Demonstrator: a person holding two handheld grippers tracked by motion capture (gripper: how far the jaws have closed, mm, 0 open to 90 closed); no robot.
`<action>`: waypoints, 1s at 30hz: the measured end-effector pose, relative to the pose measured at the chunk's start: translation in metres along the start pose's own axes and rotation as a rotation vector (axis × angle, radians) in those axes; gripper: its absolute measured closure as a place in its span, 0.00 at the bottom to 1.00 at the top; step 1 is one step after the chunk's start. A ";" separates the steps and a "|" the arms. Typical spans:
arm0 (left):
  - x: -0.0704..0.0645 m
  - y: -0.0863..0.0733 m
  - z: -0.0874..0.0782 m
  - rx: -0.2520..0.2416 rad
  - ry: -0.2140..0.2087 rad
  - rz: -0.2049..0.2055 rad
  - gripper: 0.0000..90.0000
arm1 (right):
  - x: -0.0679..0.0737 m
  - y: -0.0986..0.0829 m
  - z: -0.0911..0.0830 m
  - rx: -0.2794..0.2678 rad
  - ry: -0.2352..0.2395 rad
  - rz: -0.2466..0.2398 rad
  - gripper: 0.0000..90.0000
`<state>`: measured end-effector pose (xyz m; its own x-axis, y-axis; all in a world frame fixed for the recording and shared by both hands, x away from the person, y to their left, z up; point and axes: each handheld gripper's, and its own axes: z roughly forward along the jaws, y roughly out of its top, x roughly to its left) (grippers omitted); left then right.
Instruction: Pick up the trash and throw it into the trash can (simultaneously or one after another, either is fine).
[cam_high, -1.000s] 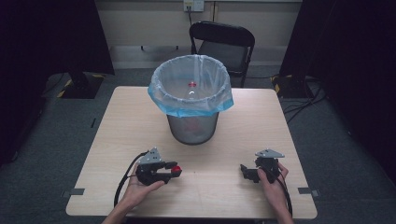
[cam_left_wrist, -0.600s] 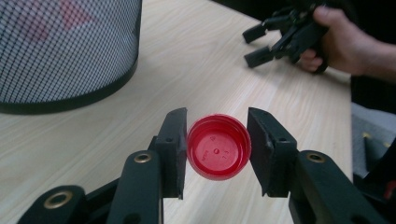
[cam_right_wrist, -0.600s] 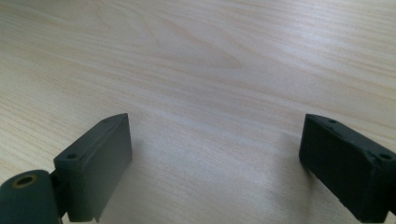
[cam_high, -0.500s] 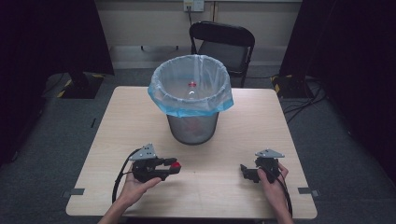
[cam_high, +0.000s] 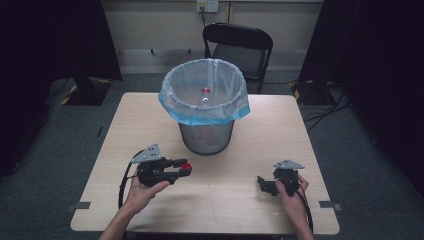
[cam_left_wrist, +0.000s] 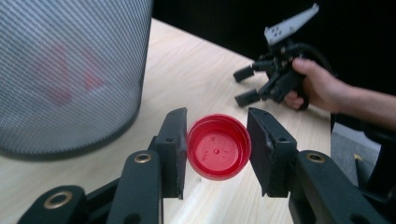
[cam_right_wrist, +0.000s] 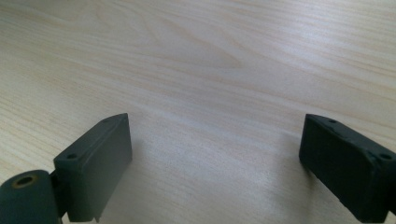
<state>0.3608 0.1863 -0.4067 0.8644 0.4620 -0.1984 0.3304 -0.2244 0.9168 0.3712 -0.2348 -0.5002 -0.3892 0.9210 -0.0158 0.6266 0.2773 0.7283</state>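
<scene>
Red cap (cam_left_wrist: 218, 146) sits pinched in my left gripper (cam_left_wrist: 215, 142), low over the table (cam_high: 240, 200); I should lift it above the bin (cam_high: 204, 92), then let go; my right gripper (cam_right_wrist: 215, 154) rests spread.

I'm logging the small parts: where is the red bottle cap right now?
The red cap sits between the jaws of the left gripper, at the table's front left in the high view, just in front of the mesh bin.
</scene>
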 end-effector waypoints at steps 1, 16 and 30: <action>0.000 0.003 0.000 -0.005 0.001 0.004 0.66 | 0.000 0.000 0.000 0.000 0.000 0.000 0.10; -0.004 0.037 -0.001 -0.037 -0.016 0.066 0.66 | 0.000 0.000 0.000 0.000 0.000 0.000 0.10; -0.010 0.070 -0.004 -0.092 -0.031 0.092 0.66 | 0.000 0.000 0.000 0.000 0.000 0.000 0.10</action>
<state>0.3740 0.1694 -0.3388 0.9011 0.4162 -0.1213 0.2141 -0.1840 0.9593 0.3712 -0.2348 -0.5002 -0.3892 0.9210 -0.0161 0.6265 0.2775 0.7283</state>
